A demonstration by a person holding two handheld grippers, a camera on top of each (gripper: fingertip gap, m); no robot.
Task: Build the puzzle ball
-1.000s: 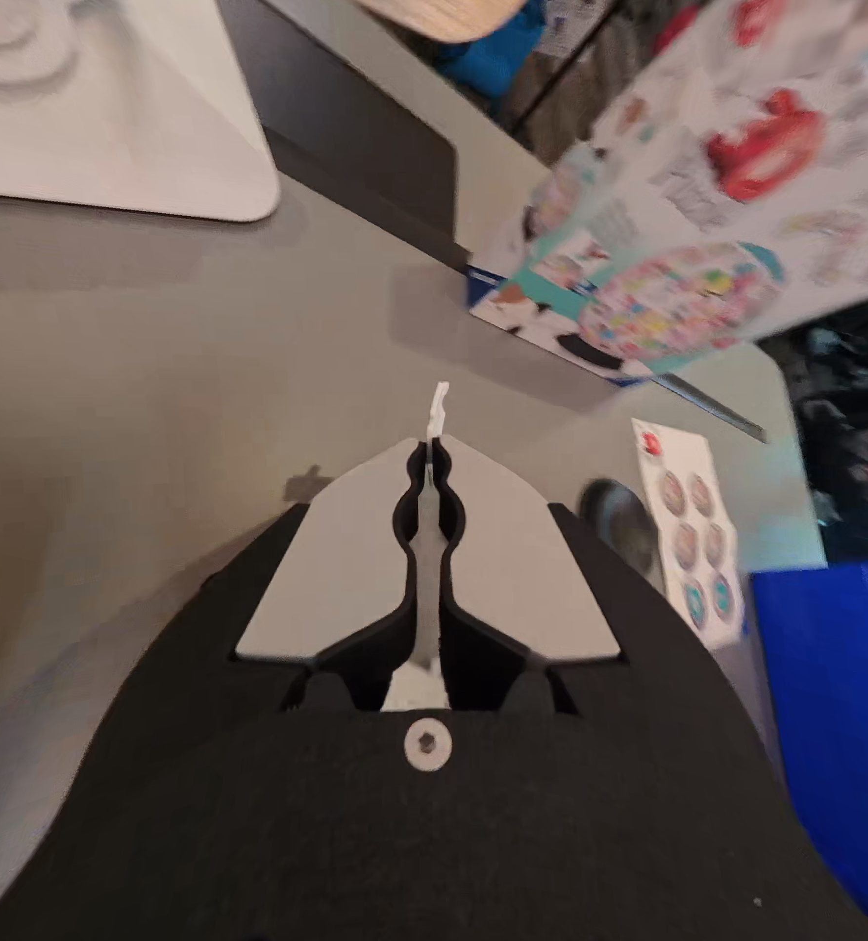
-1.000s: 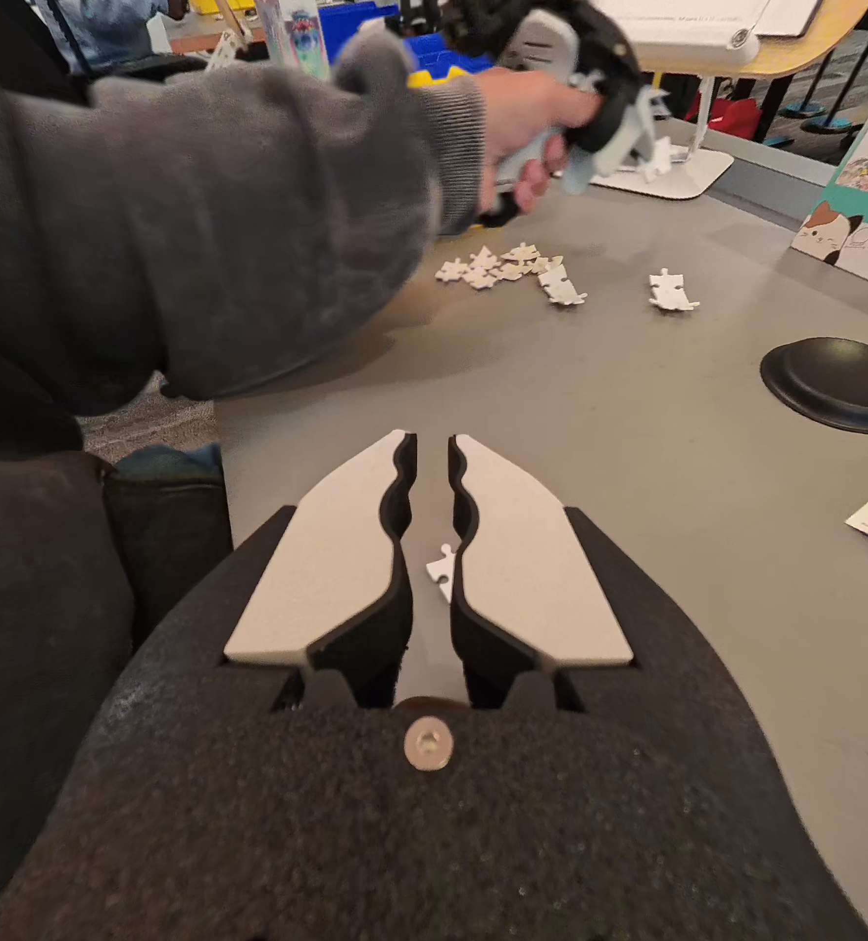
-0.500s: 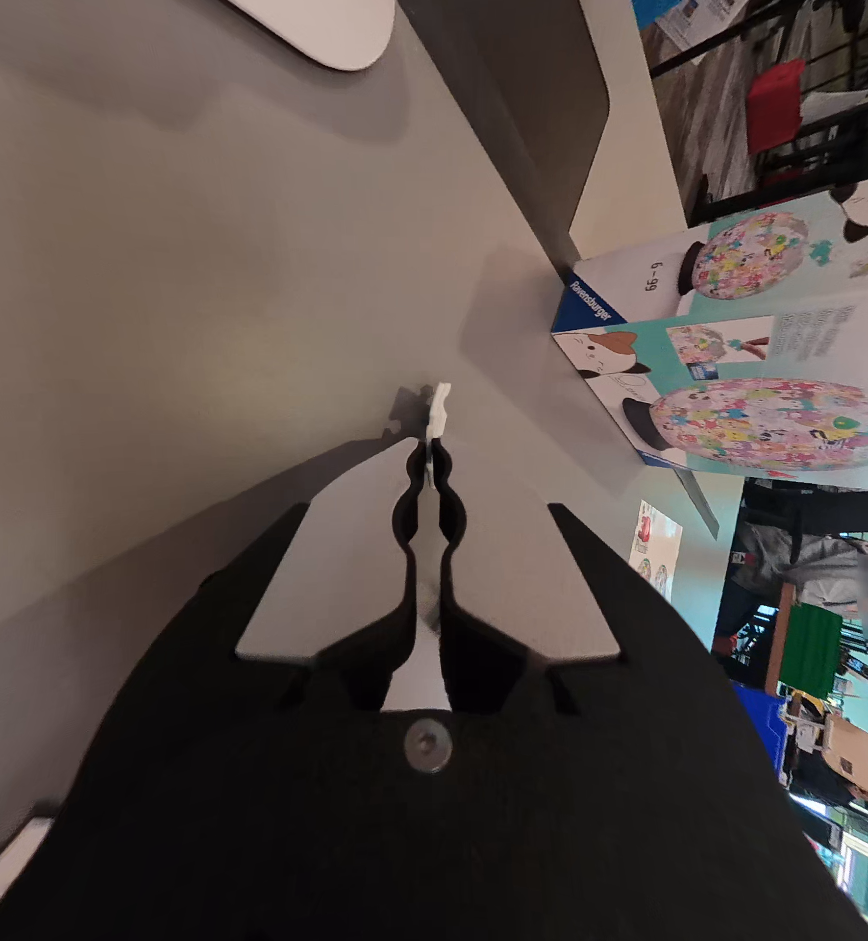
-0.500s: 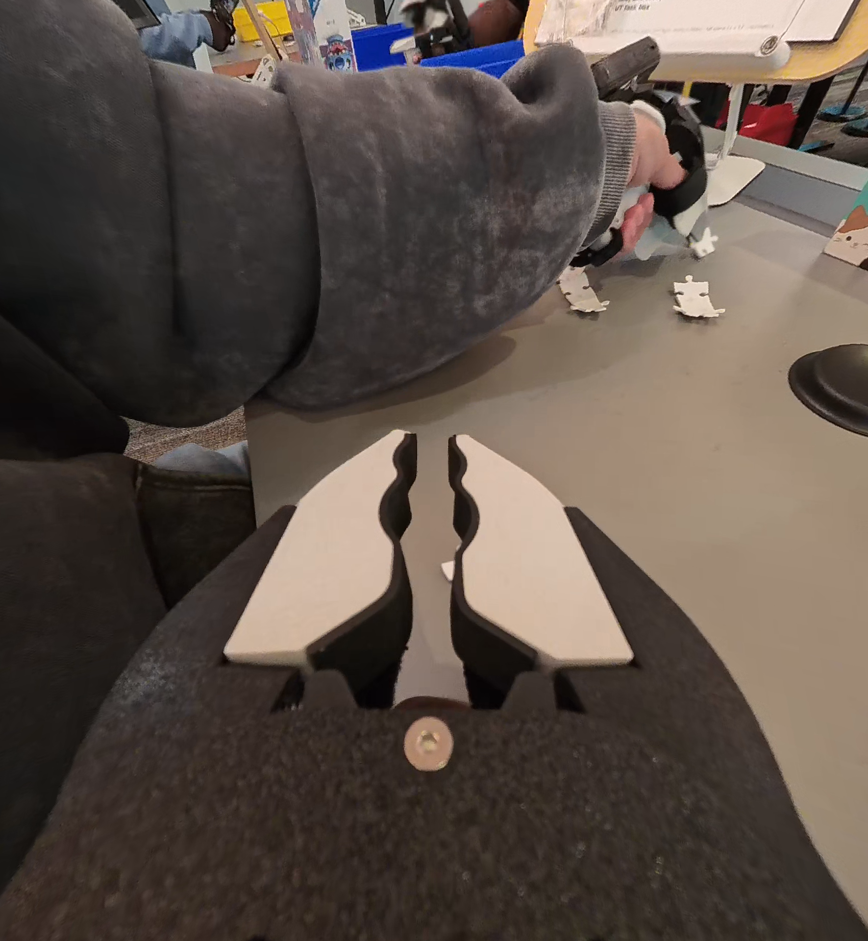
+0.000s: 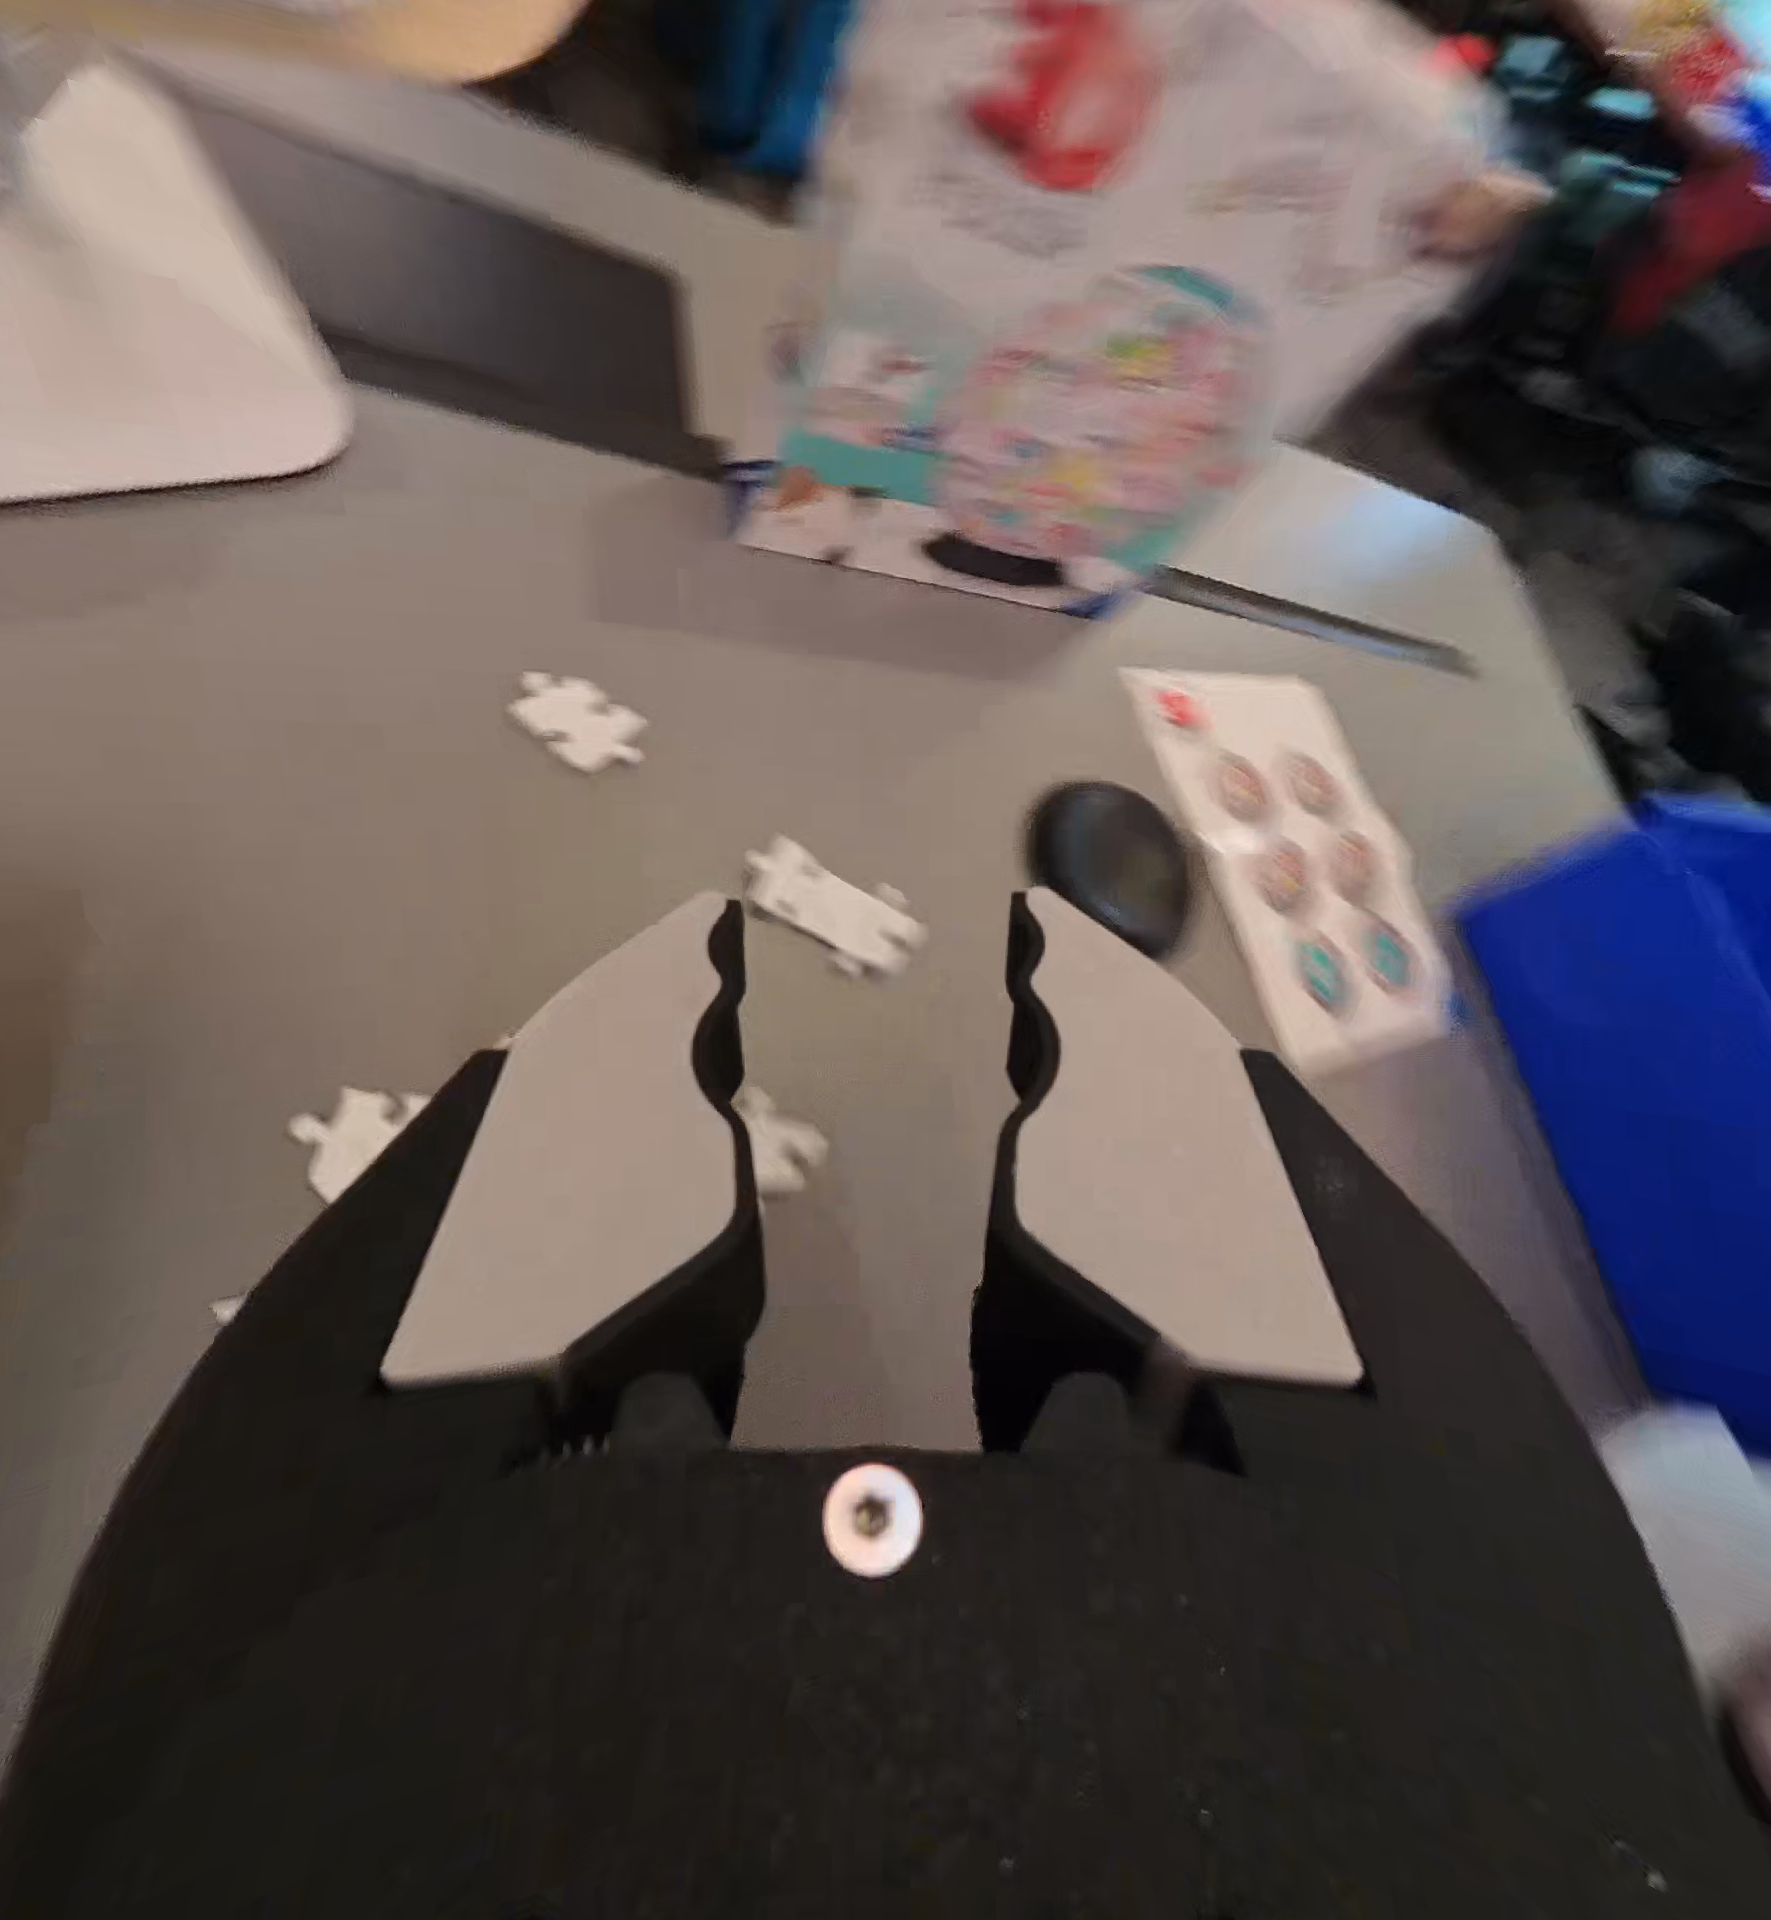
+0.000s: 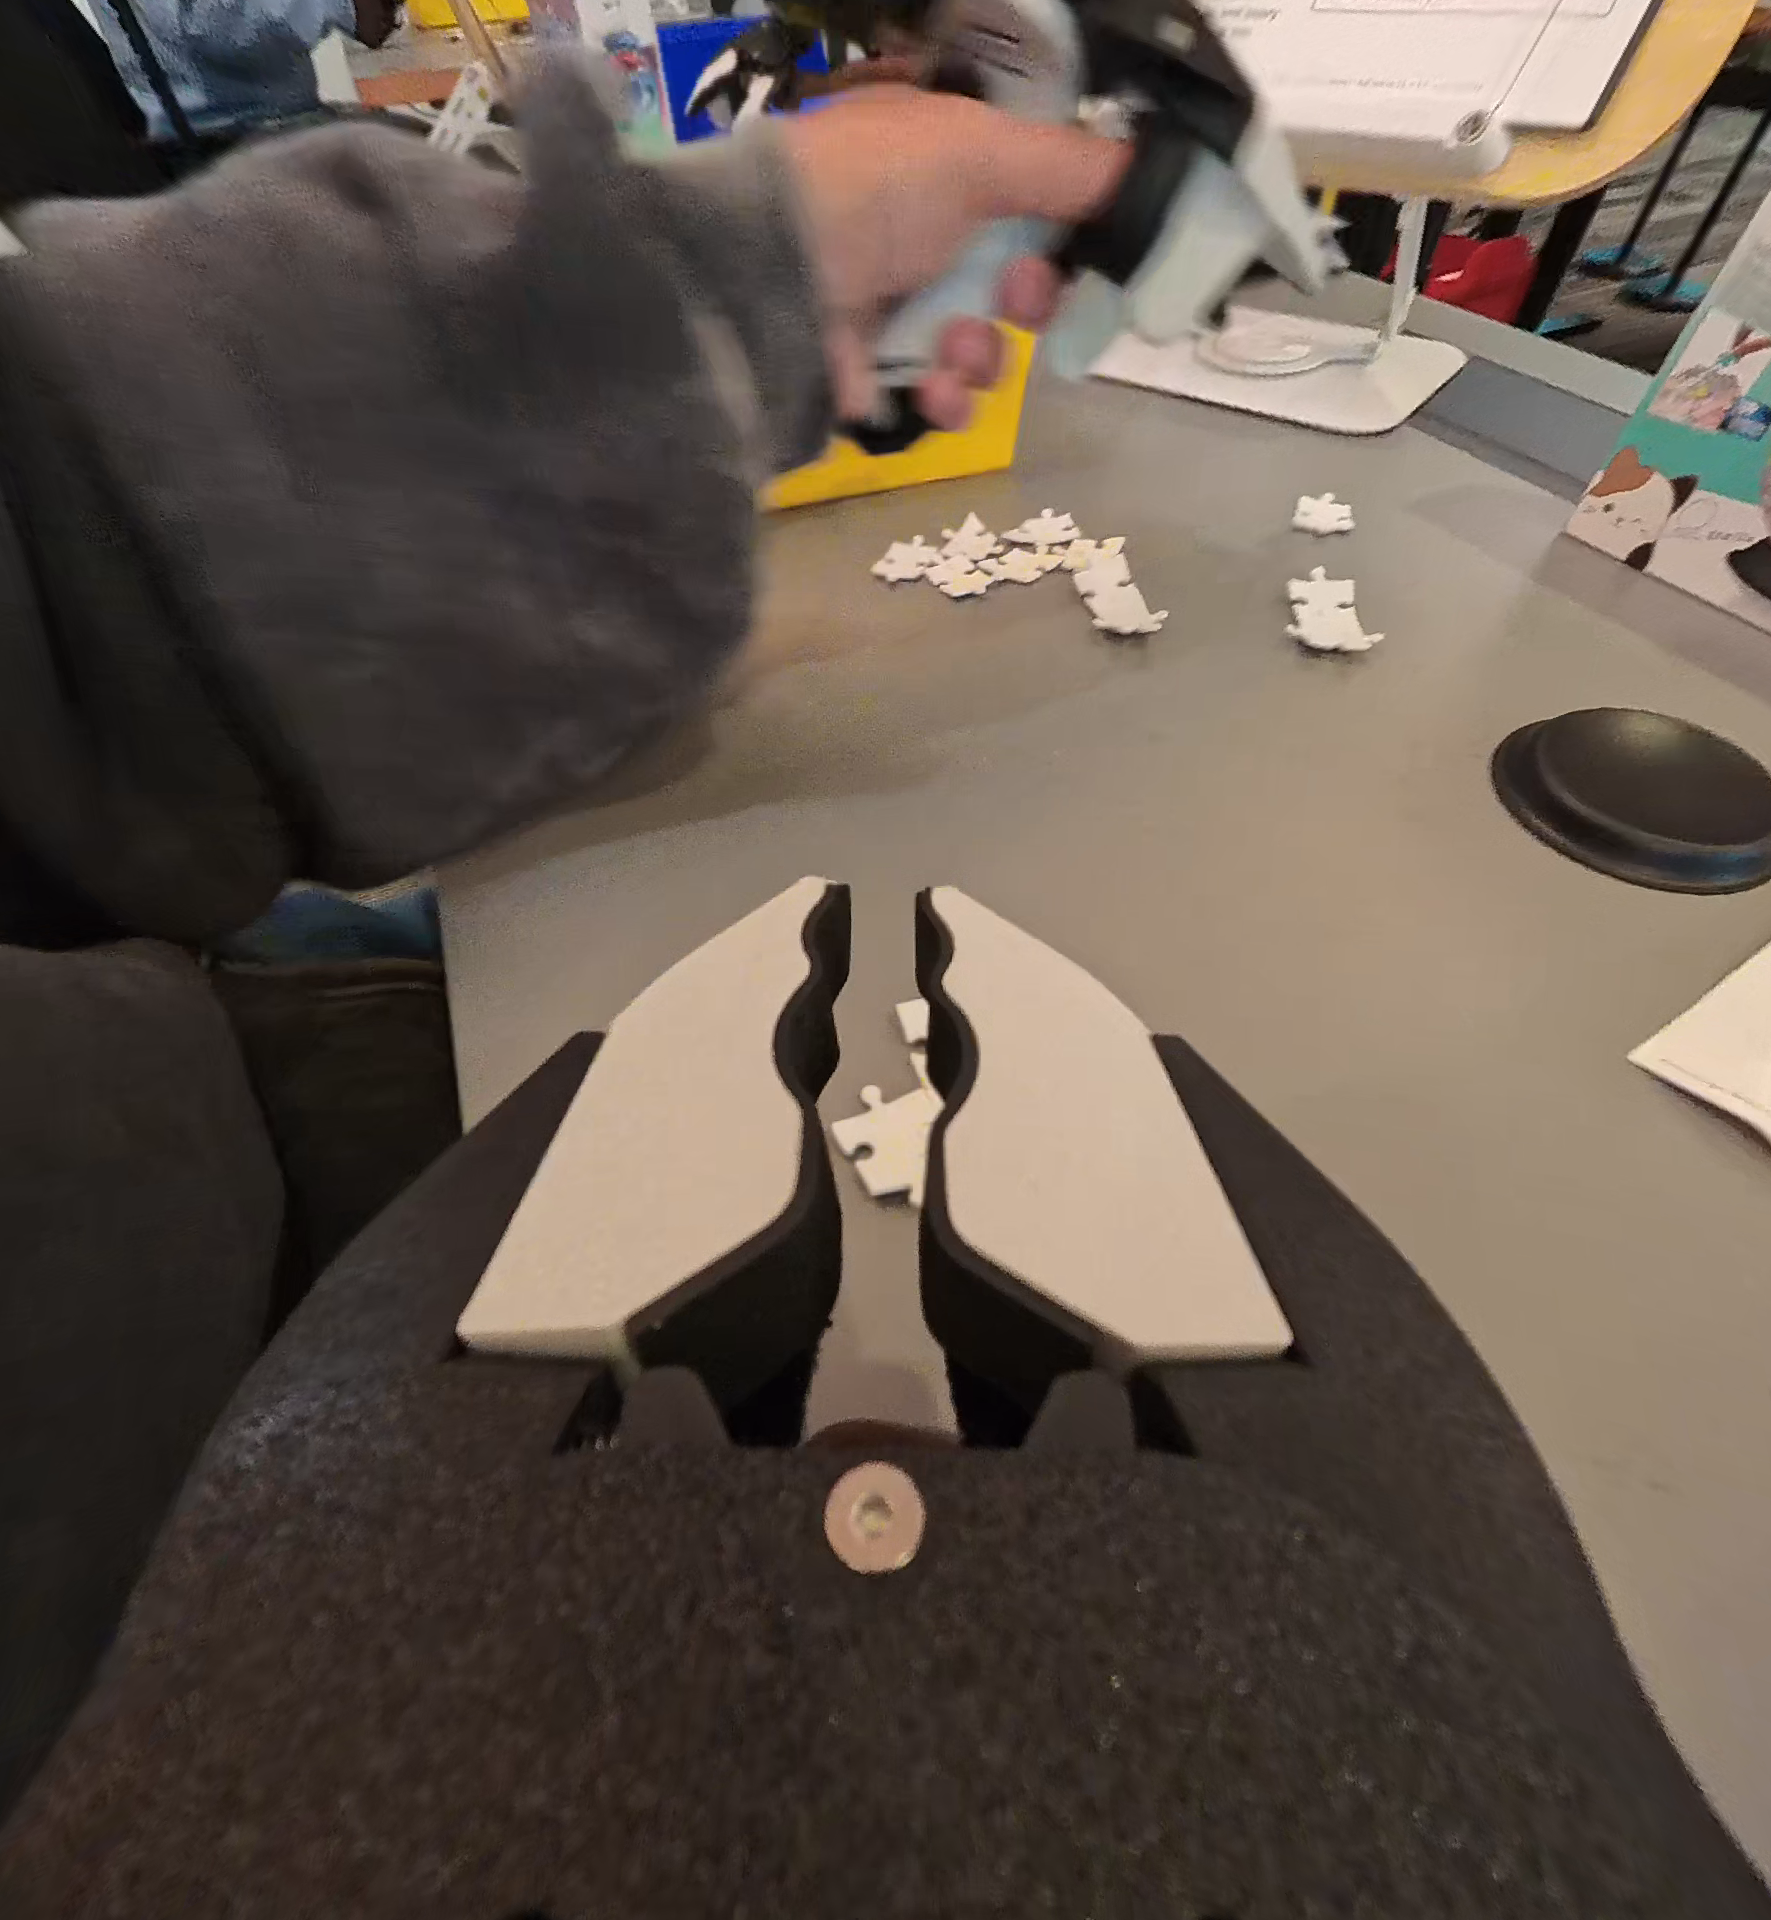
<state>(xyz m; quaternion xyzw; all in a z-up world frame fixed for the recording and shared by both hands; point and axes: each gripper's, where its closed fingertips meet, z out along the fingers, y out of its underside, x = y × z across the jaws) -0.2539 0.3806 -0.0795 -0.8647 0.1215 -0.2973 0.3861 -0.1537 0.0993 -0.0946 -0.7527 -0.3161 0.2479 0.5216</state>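
Left wrist view: the left gripper (image 5: 873, 914) has its jaws wide apart and holds nothing; this picture is blurry.
Right wrist view: the right gripper (image 6: 882, 896) has its jaws a little apart, with nothing pinched between them.
Under the right gripper: two white puzzle pieces (image 6: 886, 1141) lie flat on the grey table (image 6: 1224, 935), showing through the gap and not gripped.
Under the left gripper: a joined white piece (image 5: 834, 916) lies on the table just past the fingertips, not touched.
Far pieces: one small piece (image 6: 1321, 513) and one bigger joined piece (image 6: 1328, 613) lie apart near the puzzle box (image 6: 1738, 468).
Pile: about ten small white pieces (image 6: 1006, 556) sit close together next to a yellow bin (image 6: 922, 447).
Stand: one black round stand (image 6: 1645, 798) rests near the table's right side.
Paper: one printed sheet (image 6: 1754, 1070) lies by the right edge.
Open room: bare grey table lies between the right gripper and the pile.
Sleeve: a grey sleeve (image 6: 393, 499) reaches across the left side, above the table.
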